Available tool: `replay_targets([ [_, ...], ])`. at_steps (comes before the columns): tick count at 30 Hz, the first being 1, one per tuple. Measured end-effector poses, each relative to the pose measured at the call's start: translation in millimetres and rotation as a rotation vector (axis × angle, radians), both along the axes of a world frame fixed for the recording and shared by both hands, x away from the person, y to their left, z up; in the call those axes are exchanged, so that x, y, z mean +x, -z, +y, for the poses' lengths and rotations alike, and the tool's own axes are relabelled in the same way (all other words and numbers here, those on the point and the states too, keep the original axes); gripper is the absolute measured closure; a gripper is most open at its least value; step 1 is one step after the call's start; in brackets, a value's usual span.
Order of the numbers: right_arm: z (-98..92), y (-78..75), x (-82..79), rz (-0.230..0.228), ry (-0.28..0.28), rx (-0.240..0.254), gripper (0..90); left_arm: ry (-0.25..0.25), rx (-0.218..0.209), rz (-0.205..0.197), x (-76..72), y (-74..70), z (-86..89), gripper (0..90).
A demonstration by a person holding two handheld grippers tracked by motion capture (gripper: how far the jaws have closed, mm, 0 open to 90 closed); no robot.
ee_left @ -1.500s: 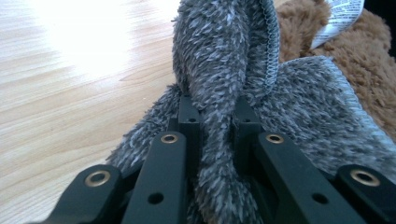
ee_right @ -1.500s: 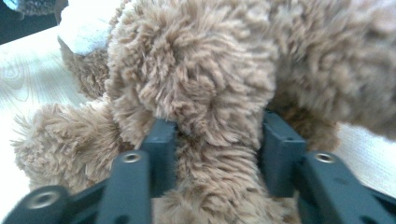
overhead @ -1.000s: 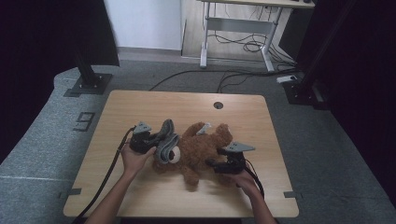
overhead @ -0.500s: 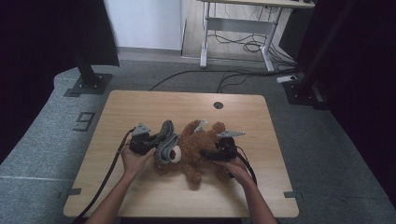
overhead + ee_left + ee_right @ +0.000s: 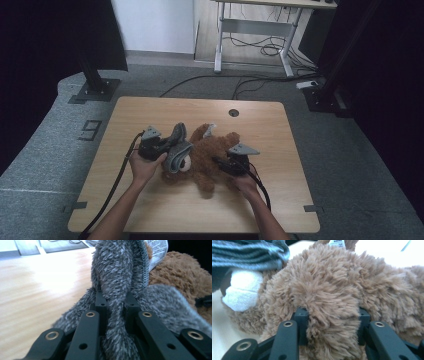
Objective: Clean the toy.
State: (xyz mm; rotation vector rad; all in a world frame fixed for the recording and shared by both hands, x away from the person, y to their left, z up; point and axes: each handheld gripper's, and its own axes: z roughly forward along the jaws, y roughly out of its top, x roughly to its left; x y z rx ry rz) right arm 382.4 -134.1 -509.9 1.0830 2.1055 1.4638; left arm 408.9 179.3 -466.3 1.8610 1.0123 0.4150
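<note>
A brown teddy bear [image 5: 205, 156] lies on its back in the middle of the wooden table [image 5: 125, 120]. A grey fuzzy knit hat [image 5: 176, 150] covers its head. My left gripper [image 5: 161, 148] is at the bear's left, shut on a fold of the hat [image 5: 115, 272], which bulges between the pads [image 5: 116, 302]. My right gripper [image 5: 221, 164] is at the bear's right side. Its jaws have just been closing, and they now pinch a tuft of brown plush [image 5: 324, 277] between them [image 5: 332, 315]. The bear's white muzzle [image 5: 242, 292] shows under the striped hat edge [image 5: 249, 255].
A white sewn-in label [image 5: 157, 250] sticks up from the bear. A round cable hole [image 5: 233, 113] sits near the table's far edge. Black stands [image 5: 95, 85] flank the table on the floor, and a desk frame [image 5: 250, 35] with cables stands behind.
My right gripper has moved left into the bear's side and its jaws have closed on the plush. The left gripper has kept still on the hat.
</note>
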Motion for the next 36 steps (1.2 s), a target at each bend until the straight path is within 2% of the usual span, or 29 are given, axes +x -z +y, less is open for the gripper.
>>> replay_targets([
  [3, 12.4, 0.5, 3.9, -0.068, 0.025, 0.004, 60.3, -0.015, -0.01, -0.001, 8.6, -7.8, 2.1, 78.3],
  [5, 21.3, 3.0, 4.5, -0.131, 0.026, -0.004, 60.3, -0.016, -0.025, -0.002, 12.8, -14.2, 1.5, 78.0],
  [7, 25.0, 4.8, 3.0, -0.158, -0.004, -0.012, 60.0, -0.014, -0.025, -0.001, 16.1, -18.3, -2.5, 77.8],
  [9, 24.8, 5.7, -0.9, -0.172, -0.039, -0.029, 59.5, -0.011, -0.028, 0.028, 20.0, -17.2, -8.3, 77.7],
  [12, 19.7, 7.2, -7.0, -0.178, -0.061, -0.046, 57.9, 0.01, -0.013, 0.076, 20.8, -8.6, -17.2, 77.7],
  [14, 14.5, 10.1, -12.1, -0.171, -0.06, -0.06, 56.5, 0.032, 0.002, 0.086, 17.0, -3.3, -24.1, 77.7],
  [19, 5.5, 14.6, -23.8, -0.169, -0.065, -0.081, 55.0, 0.072, 0.033, 0.084, 4.8, 1.9, -33.2, 78.0],
  [24, 0.9, 16.9, -35.3, -0.178, -0.082, -0.119, 49.6, 0.094, 0.022, 0.072, -10.9, 9.2, -32.1, 78.4],
  [27, -2.1, 17.3, -41.9, -0.166, -0.091, -0.128, 40.4, 0.101, 0.006, 0.057, -21.1, 14.6, -30.8, 78.9],
  [28, -4.0, 16.4, -44.0, -0.154, -0.09, -0.122, 37.4, 0.104, 0.006, 0.047, -26.0, 16.6, -29.8, 79.0],
  [29, -8.8, 14.0, -46.4, -0.124, -0.095, -0.095, 34.7, 0.104, -0.003, 0.046, -28.0, 17.2, -29.0, 79.1],
  [30, -11.9, 12.6, -47.8, -0.115, -0.091, -0.07, 33.0, 0.103, -0.016, 0.048, -30.0, 18.2, -27.9, 79.1],
  [33, -27.8, 3.1, -50.6, -0.073, -0.075, 0.047, 25.9, 0.104, -0.044, 0.044, -34.5, 21.3, -26.3, 79.3],
  [36, -37.4, -5.2, -48.9, -0.065, -0.068, 0.069, 21.1, 0.105, -0.049, 0.029, -39.6, 23.1, -26.0, 79.4],
])
